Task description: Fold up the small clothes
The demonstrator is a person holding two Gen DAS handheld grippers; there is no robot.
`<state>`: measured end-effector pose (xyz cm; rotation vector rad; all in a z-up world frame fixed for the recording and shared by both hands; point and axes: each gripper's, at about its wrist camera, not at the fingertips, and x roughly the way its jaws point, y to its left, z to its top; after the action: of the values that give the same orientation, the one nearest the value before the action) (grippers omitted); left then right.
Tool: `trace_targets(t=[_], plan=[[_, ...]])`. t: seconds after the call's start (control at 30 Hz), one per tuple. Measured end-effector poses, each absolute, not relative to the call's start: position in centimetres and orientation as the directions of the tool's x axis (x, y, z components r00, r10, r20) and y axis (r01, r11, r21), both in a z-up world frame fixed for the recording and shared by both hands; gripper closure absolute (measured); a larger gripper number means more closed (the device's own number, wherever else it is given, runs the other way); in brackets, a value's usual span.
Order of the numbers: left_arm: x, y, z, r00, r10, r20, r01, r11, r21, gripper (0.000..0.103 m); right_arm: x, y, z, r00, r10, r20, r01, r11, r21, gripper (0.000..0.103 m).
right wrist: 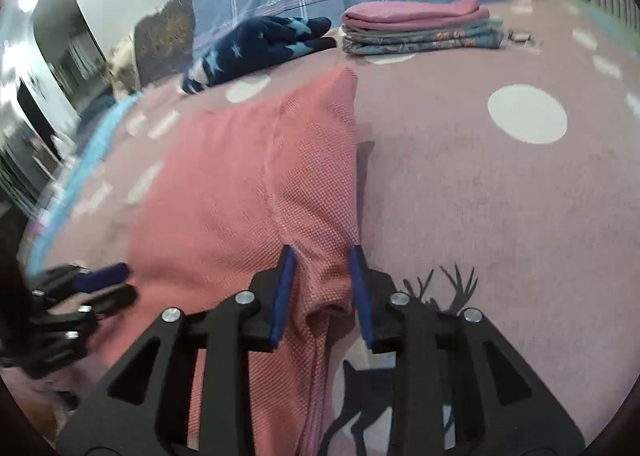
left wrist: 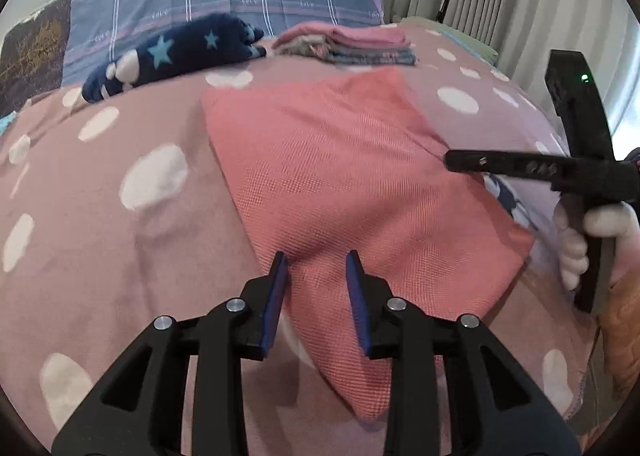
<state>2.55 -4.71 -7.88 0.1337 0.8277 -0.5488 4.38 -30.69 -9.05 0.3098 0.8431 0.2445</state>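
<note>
The coral waffle-knit garment (left wrist: 340,184) lies folded mid-bed on the pink polka-dot blanket (left wrist: 120,256). Left gripper (left wrist: 318,260) and right gripper (right wrist: 323,256) both stand apart over its near edge, gripping nothing. Loose cloth bunched between the right jaws could snag and drag the fold open.

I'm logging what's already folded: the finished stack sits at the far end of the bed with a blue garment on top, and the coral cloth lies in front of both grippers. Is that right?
Not quite: the top of the folded stack is pink, not blue, as the right wrist view shows. The coral cloth does lie in front of both grippers.
</note>
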Motion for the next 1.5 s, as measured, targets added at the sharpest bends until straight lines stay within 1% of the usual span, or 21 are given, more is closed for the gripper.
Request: trace_targets(t=[0.17, 0.27, 0.3, 0.33, 0.37, 0.4, 0.5, 0.6, 0.7, 0.77, 0.8, 0.87, 0.9, 1.07, 1.17, 1.23, 1.3, 1.33, 1.4, 1.43, 1.5], plan=[[6.1, -4.7, -4.5, 0.625, -0.433, -0.649, 0.503, 0.860, -0.088, 0.069, 7.1, -29.3, -4.8, 0.681, 0.381, -0.625, -0.209, 0.920, 0.332, 0.074], [9.1, -6.2, -5.5, 0.611, -0.426, -0.667, 0.499, 0.862, -0.093, 0.068, 10.4, -27.8, -5.9, 0.642, 0.376, -0.668, -0.214, 0.925, 0.314, 0.075], [9.6, -6.6, -6.2, 0.610, -0.392, -0.689, 0.485, 0.872, -0.068, 0.067, 11.8, -27.7, -7.3, 0.625, 0.303, -0.719, -0.160, 0.952, 0.261, 0.077], [10.8, -7.1, -8.1, 0.592, -0.309, -0.745, 0.447, 0.895, -0.016, 0.059, 12.6, -27.8, -8.6, 0.612, 0.226, -0.758, -0.113, 0.973, 0.199, 0.079], [11.4, -7.0, -9.3, 0.575, -0.281, -0.768, 0.424, 0.906, -0.013, 0.042, 13.1, -28.1, -9.9, 0.597, 0.187, -0.780, -0.086, 0.982, 0.169, 0.078], [11.5, -6.2, -9.7, 0.585, -0.300, -0.754, 0.395, 0.917, -0.058, 0.039, 13.2, -28.8, -10.7, 0.605, 0.234, -0.761, -0.086, 0.969, 0.229, 0.075], [11.9, -4.3, -9.0, 0.556, -0.364, -0.747, 0.373, 0.913, -0.167, 0.039, 12.5, -30.5, -10.1, 0.608, 0.320, -0.727, -0.084, 0.936, 0.342, 0.075], [11.4, -3.9, -7.1, 0.618, -0.339, -0.710, 0.374, 0.920, -0.115, 0.041, 12.1, -31.1, -8.0, 0.638, 0.354, -0.683, -0.100, 0.918, 0.383, 0.075], [12.1, -4.2, -5.1, 0.660, -0.386, -0.645, 0.406, 0.905, -0.125, 0.046, 12.6, -30.3, -6.4, 0.657, 0.395, -0.642, -0.169, 0.907, 0.385, 0.075], [13.5, -5.0, -4.7, 0.661, -0.389, -0.641, 0.414, 0.902, -0.121, 0.060, 14.0, -29.4, -6.7, 0.638, 0.379, -0.670, -0.162, 0.917, 0.365, 0.075], [14.2, -5.5, -5.1, 0.645, -0.390, -0.657, 0.419, 0.900, -0.123, 0.063, 15.1, -29.0, -7.9, 0.605, 0.338, -0.720, -0.131, 0.935, 0.329, 0.074], [16.6, -6.7, -7.9, 0.568, -0.350, -0.745, 0.417, 0.903, -0.106, 0.075, 16.1, -28.6, -10.7, 0.558, 0.282, -0.781, -0.106, 0.957, 0.269, 0.073], [17.5, -6.9, -9.8, 0.545, -0.310, -0.779, 0.403, 0.911, -0.081, 0.074, 15.7, -28.9, -11.1, 0.601, 0.285, -0.747, -0.108, 0.955, 0.277, 0.072], [15.9, -5.5, -8.7, 0.584, -0.335, -0.740, 0.382, 0.917, -0.113, 0.073, 12.8, -29.4, -9.6, 0.636, 0.261, -0.726, -0.093, 0.960, 0.264, 0.071], [12.1, -4.2, -7.0, 0.567, -0.413, -0.713, 0.424, 0.888, -0.177, 0.069, 8.8, -29.8, -7.5, 0.679, 0.245, -0.692, -0.108, 0.966, 0.237, 0.069], [8.3, -3.8, -5.9, 0.557, -0.472, -0.683, 0.506, 0.845, -0.172, 0.063, 5.7, -29.3, -6.5, 0.670, 0.326, -0.667, -0.178, 0.943, 0.282, 0.069], [4.9, -3.8, -5.8, 0.532, -0.506, -0.679, 0.573, 0.805, -0.151, 0.059, 2.3, -28.2, -6.7, 0.636, 0.395, -0.663, -0.250, 0.918, 0.308, 0.068], [3.1, -4.3, -6.4, 0.504, -0.497, -0.706, 0.606, 0.787, -0.121, 0.055, 1.0, -27.7, -7.1, 0.618, 0.410, -0.670, -0.270, 0.912, 0.308, 0.063], [1.0, -5.4, -8.2, 0.486, -0.432, -0.759, 0.625, 0.779, -0.043, 0.052, -0.7, -26.4, -9.7, 0.554, 0.374, -0.744, -0.263, 0.926, 0.270, 0.058], [0.2, -5.7, -9.4, 0.489, -0.390, -0.780, 0.624, 0.781, 0.001, 0.050, -1.6, -26.1, -10.9, 0.571, 0.349, -0.743, -0.254, 0.936, 0.244, 0.058], [-0.9, -5.4, -9.9, 0.534, -0.379, -0.756, 0.599, 0.800, 0.021, 0.050, -2.6, -25.7, -10.6, 0.605, 0.319, -0.729, -0.258, 0.945, 0.199, 0.058]])
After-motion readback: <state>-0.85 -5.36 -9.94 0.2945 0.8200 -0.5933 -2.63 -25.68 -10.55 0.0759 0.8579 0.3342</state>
